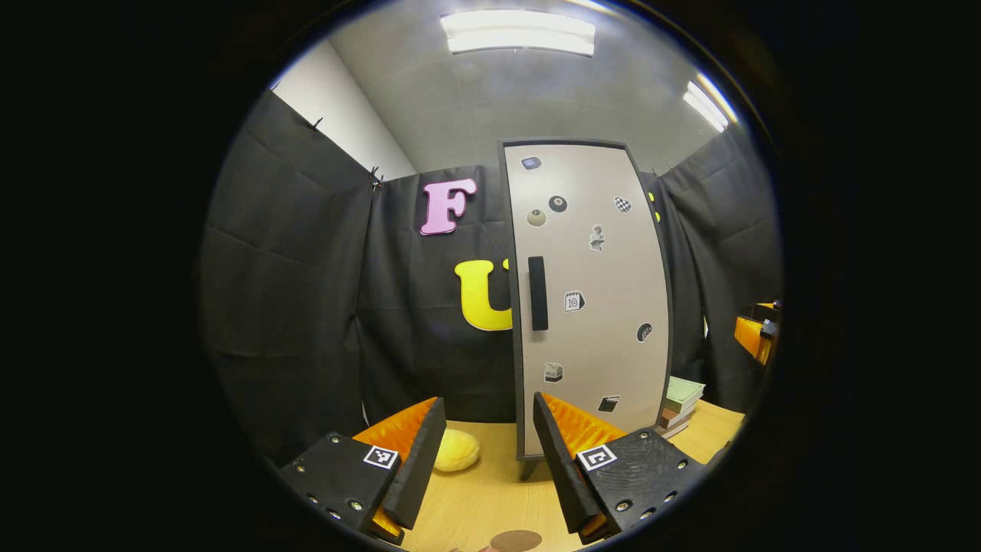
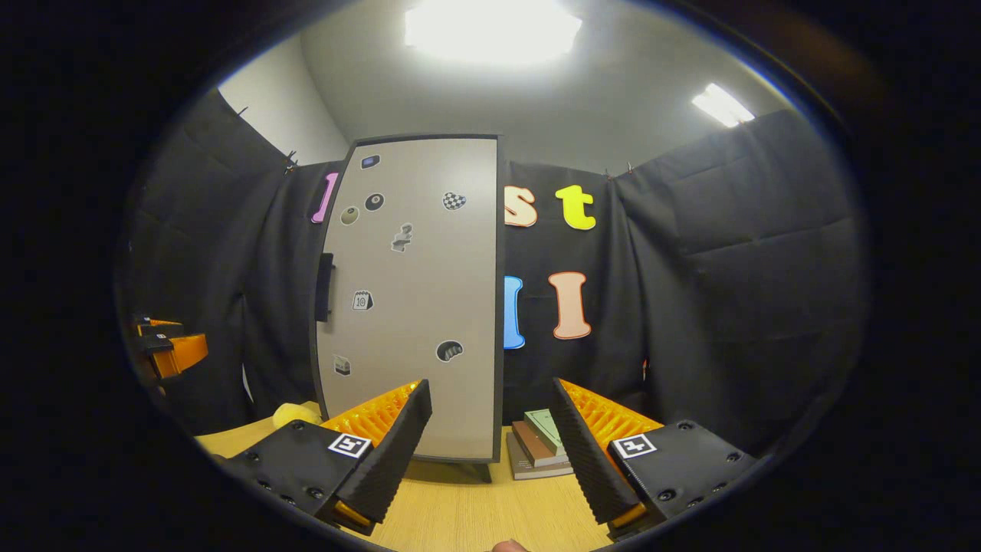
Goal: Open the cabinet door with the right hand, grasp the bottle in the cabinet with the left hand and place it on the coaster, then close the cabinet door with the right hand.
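1. Cabinet [image 1: 590,299] stands upright on the table [image 1: 490,498] against the booth's cloth wall, its door shut; I judge the bottle is behind that door, so I cannot see it.
2. Door handle [image 1: 538,294] is a dark vertical bar near the door's left edge; I read that as the right claw's first target, and the opening step is not yet begun.
3. My right gripper [image 2: 490,441] hangs in front of the cabinet with its jaws spread wide, nothing between them, lined up for the door.
4. My left gripper [image 1: 489,448] waits well apart from the door, jaws wide and empty.
5. Books [image 2: 540,445] lie stacked just beside the cabinet's foot.
6. Coaster [image 1: 515,541], a brown disc, lies bare on the table close below my left claw, where the bottle should end up.
7. Yellow lump [image 1: 457,450] sits near the cabinet's left side.
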Demonstrator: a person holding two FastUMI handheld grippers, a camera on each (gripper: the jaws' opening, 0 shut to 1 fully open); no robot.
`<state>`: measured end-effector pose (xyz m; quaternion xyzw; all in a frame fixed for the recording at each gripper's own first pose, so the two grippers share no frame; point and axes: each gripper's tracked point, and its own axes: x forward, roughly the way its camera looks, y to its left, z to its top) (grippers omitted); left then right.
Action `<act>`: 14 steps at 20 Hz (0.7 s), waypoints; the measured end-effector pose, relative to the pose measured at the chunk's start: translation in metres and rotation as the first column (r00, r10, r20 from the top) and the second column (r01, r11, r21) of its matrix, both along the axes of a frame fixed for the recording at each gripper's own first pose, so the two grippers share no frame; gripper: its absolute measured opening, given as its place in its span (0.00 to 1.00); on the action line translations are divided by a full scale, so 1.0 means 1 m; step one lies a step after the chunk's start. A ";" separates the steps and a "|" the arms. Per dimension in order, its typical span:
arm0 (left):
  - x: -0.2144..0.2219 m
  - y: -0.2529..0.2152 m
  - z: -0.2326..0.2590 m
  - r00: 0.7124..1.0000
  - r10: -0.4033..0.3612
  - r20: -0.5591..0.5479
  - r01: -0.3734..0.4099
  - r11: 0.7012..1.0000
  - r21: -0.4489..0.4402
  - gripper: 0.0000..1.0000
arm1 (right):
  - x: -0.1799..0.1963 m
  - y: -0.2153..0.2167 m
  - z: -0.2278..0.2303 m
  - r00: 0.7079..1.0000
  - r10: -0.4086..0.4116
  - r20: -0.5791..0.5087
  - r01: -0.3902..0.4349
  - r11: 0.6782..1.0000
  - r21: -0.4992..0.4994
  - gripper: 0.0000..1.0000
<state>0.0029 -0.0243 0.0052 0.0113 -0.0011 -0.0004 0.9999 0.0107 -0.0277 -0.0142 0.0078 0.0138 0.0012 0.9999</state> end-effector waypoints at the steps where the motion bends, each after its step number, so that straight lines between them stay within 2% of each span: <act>1: -0.001 -0.001 0.003 1.000 0.001 0.006 -0.001 1.000 0.000 0.66 | 0.000 -0.002 0.000 1.000 0.003 0.000 -0.003 1.000 -0.003 0.99; 14: -0.010 -0.012 0.013 1.000 0.022 0.017 -0.023 1.000 0.019 0.67 | -0.003 -0.017 -0.002 0.999 0.033 -0.001 -0.033 0.999 0.003 0.99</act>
